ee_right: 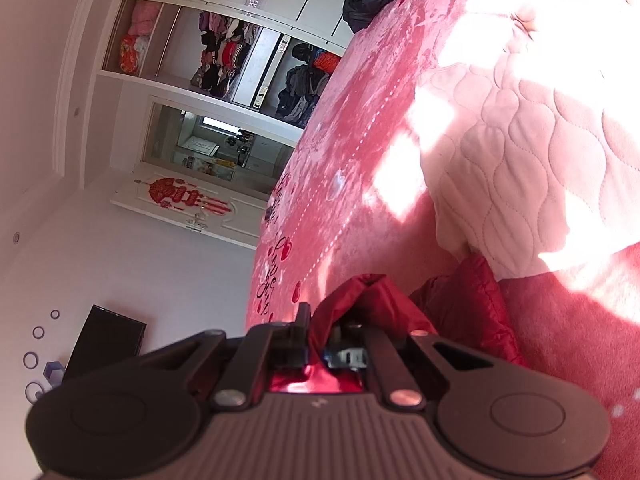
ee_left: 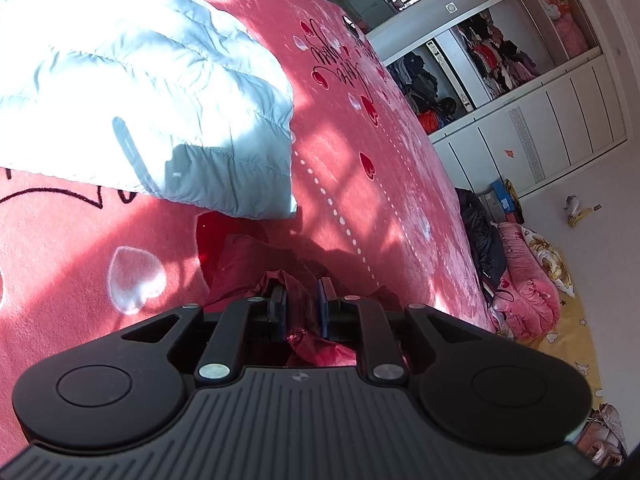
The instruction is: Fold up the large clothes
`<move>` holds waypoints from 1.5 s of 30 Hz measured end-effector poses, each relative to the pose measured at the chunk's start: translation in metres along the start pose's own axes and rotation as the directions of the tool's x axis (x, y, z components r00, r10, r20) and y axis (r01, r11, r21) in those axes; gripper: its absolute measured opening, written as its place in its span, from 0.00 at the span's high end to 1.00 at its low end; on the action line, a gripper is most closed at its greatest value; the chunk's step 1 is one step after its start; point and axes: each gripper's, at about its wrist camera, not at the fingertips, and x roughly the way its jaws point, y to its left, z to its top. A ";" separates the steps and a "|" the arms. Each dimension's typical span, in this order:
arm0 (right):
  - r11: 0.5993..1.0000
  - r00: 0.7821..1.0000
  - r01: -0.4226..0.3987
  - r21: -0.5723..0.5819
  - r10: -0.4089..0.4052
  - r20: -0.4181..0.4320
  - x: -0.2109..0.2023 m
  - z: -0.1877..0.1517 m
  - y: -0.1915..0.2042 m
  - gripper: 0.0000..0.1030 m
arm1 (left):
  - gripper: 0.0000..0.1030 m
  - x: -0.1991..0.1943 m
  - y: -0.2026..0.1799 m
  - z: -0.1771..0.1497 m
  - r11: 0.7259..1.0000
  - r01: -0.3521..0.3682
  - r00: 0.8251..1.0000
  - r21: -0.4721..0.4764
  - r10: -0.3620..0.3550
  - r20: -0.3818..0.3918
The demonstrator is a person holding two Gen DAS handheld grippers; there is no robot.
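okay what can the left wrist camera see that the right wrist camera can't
Only the left wrist view shows the light blue puffer jacket lying on the bed, and the left gripper with dark red fabric between its jaws. Only the right wrist view shows the pale quilted garment, the door with a red ornament and the right gripper shut on the red garment. Both show the red bedspread and the open wardrobe.

Crumpled dark-red padded garment (ee_right: 460, 312) on bed

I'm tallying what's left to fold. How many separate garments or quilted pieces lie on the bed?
3: a light blue puffer jacket spread out, a pale pink quilted piece, and the dark red garment at both jaws. Others may be hidden.
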 end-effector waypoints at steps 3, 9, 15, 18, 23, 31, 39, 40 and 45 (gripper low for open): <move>1.000 1.000 0.021 0.008 -0.021 0.000 0.009 0.000 -0.010 0.95 | 0.75 0.000 0.003 0.001 1.000 0.005 1.000 -0.003 -0.005 0.007; 1.000 1.000 0.001 0.023 -0.001 -0.004 0.012 -0.002 -0.022 0.83 | 0.64 -0.012 0.004 0.001 1.000 0.011 0.999 0.021 -0.012 0.040; 1.000 1.000 -0.006 -0.009 0.006 0.025 -0.002 -0.003 -0.017 0.60 | 0.50 -0.046 0.001 0.002 0.997 -0.020 0.990 0.076 0.009 0.144; 0.994 0.998 0.008 -0.110 -0.001 0.060 -0.016 -0.006 0.001 0.48 | 0.50 -0.061 -0.009 -0.008 0.985 -0.036 0.988 0.166 0.010 0.155; 0.950 0.992 0.037 -0.310 0.001 0.124 -0.042 -0.022 0.034 0.32 | 0.52 -0.052 -0.042 -0.042 0.930 -0.020 0.995 0.366 -0.016 0.095; 0.770 0.998 0.050 -0.636 -0.057 0.009 -0.024 -0.100 0.063 0.29 | 0.61 0.026 -0.088 -0.098 0.801 0.014 0.999 0.599 0.006 -0.031; 0.651 0.974 0.104 -0.752 -0.220 -0.056 0.034 -0.138 0.044 0.29 | 0.69 0.066 -0.075 -0.101 0.716 -0.214 0.975 0.665 0.194 0.105; 0.645 0.972 0.122 -0.755 -0.232 -0.041 0.039 -0.138 0.041 0.29 | 0.71 0.066 -0.071 -0.098 0.720 -0.233 0.971 0.654 0.206 0.119; 0.645 0.955 0.240 -0.725 -0.293 0.055 0.057 -0.122 0.024 0.33 | 0.88 0.060 -0.056 -0.090 0.723 -0.320 0.947 0.612 0.250 0.200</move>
